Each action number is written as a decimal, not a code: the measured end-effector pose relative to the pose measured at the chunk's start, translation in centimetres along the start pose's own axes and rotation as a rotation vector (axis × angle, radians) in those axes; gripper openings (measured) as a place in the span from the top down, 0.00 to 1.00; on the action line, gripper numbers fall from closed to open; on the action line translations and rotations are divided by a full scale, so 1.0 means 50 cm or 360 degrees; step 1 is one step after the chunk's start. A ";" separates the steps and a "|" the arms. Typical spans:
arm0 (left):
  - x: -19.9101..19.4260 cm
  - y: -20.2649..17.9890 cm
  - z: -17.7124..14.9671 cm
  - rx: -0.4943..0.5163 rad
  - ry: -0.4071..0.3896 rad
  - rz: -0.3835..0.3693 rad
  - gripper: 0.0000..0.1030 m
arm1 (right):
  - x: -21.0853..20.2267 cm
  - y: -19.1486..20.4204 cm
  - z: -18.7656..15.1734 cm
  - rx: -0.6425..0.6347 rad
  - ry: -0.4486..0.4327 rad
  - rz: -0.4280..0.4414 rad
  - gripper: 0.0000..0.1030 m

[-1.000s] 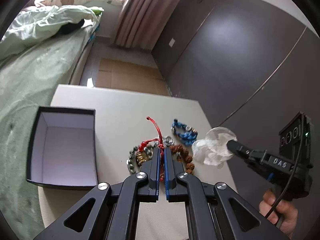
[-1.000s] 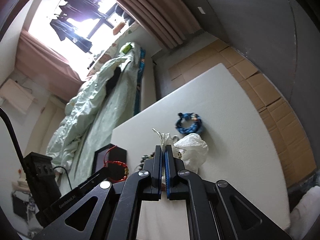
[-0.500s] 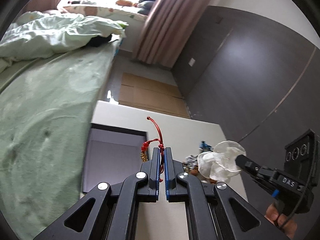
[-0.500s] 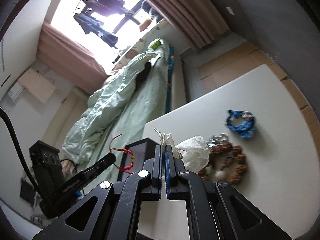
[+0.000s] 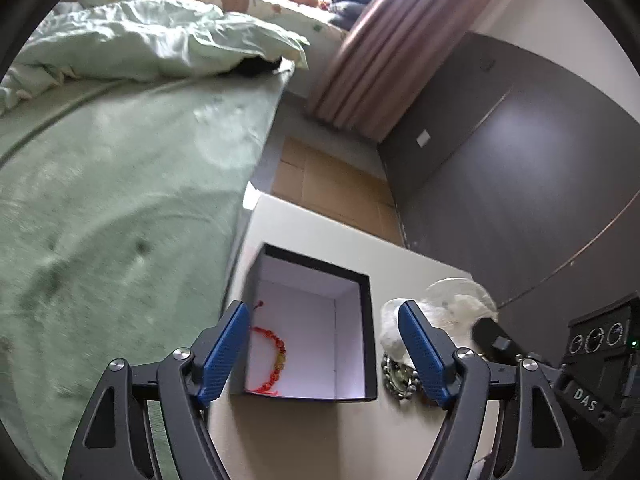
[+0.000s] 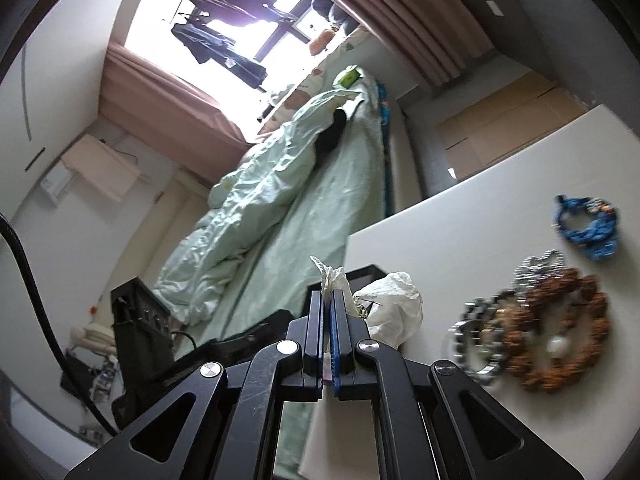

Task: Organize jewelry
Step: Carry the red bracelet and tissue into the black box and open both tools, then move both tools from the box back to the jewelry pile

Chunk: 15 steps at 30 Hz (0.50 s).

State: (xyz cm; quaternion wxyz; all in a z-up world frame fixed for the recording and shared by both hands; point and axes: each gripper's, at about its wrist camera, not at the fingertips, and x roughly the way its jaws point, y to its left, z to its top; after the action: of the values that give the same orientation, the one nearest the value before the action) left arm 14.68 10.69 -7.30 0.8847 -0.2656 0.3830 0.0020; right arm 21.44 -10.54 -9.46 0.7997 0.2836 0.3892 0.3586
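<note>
A red beaded bracelet [image 5: 272, 354] lies inside the black box [image 5: 370, 320] with white lining on the white table [image 5: 316, 228]. My left gripper [image 5: 324, 318] hovers over the box, its jaws opening, with nothing between them. My right gripper [image 6: 328, 298] is shut on a crumpled clear plastic bag [image 6: 394, 304], which shows beside the box in the left wrist view as the bag [image 5: 448, 304]. On the table lie a brown bead bracelet [image 6: 560, 336], a silver chain bracelet [image 6: 478, 340] and a blue woven bracelet [image 6: 588, 224].
A bed with a green cover [image 5: 120, 184] runs along the table's left edge. A dark wardrobe wall [image 5: 520, 168] stands to the right, with cardboard on the floor [image 5: 328, 176] beyond the table. A pink curtain [image 5: 376, 64] hangs at the back.
My left gripper carried the red bracelet left from the pile to the box, opened, and the bracelet now lies inside. My right gripper followed leftward, still holding the bag.
</note>
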 end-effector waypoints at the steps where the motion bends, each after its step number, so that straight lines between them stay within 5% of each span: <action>1: -0.003 0.005 0.002 -0.0010 -0.0002 0.0004 0.24 | 0.010 0.006 -0.002 -0.0002 0.0003 0.0014 0.96; 10: -0.024 0.047 0.014 -0.0132 -0.0039 0.0017 0.25 | 0.070 0.044 -0.013 -0.0060 0.0069 0.0072 0.91; 11: -0.024 0.048 0.014 -0.0134 -0.0038 0.0017 0.25 | 0.081 0.047 -0.014 -0.0075 0.0110 0.0062 0.84; 13: -0.021 0.045 0.015 -0.0128 -0.0025 0.0008 0.25 | 0.096 0.043 -0.014 -0.0070 0.0176 0.0011 0.33; 15: -0.017 0.039 0.015 -0.0113 -0.0016 0.0000 0.25 | 0.084 0.035 -0.014 -0.0067 0.0151 -0.0047 0.30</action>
State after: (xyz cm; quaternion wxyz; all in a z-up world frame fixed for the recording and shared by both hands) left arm 14.20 12.90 -7.21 0.8766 -0.2969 0.3783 0.0169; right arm 22.08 -6.09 -10.32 0.7913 0.2435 0.4233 0.3680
